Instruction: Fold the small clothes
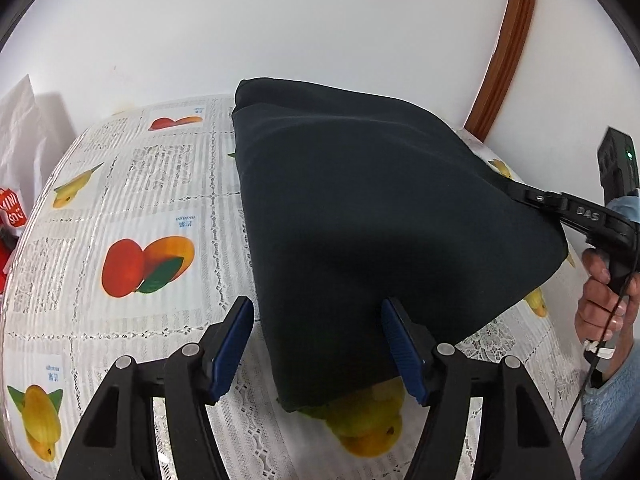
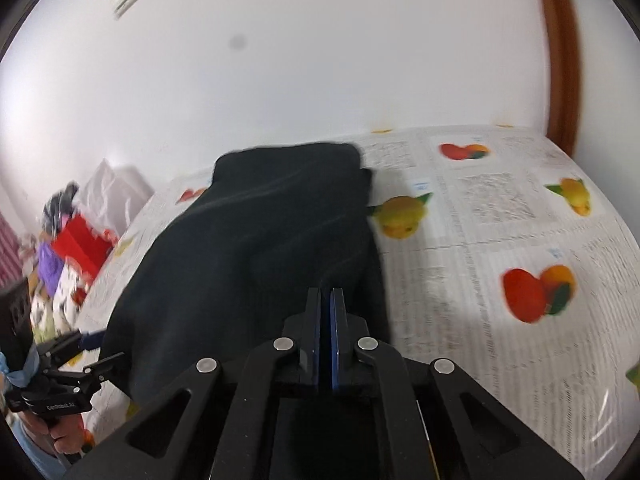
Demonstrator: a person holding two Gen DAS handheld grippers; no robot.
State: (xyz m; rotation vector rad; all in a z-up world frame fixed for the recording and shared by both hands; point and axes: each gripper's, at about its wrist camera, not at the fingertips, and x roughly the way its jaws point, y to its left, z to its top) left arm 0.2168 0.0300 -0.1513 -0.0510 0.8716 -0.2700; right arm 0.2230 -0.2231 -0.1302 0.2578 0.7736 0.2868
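Observation:
A black garment (image 1: pixel 360 208) lies on the fruit-print tablecloth (image 1: pixel 132 184), with its right side raised like a tent. My left gripper (image 1: pixel 318 348) is open. The garment's near corner sits between its blue pads (image 1: pixel 232 348), and neither pad presses on it. My right gripper (image 1: pixel 516 192) comes in from the right and is shut on the garment's lifted right edge. In the right wrist view its jaws (image 2: pixel 330 308) are closed together, with the black garment (image 2: pixel 260 248) bunched at their tip. The left gripper (image 2: pixel 100 350) shows there at the lower left, beside the cloth's near corner.
At the table's left end are a white bag (image 1: pixel 20 128) and a red package (image 1: pixel 10 208), with a pile of coloured clutter (image 2: pixel 68 248) beside them. A white wall stands behind the table, and a brown wooden frame (image 1: pixel 508 48) rises at the right. A hand (image 1: pixel 604 296) in a blue sleeve holds the right gripper.

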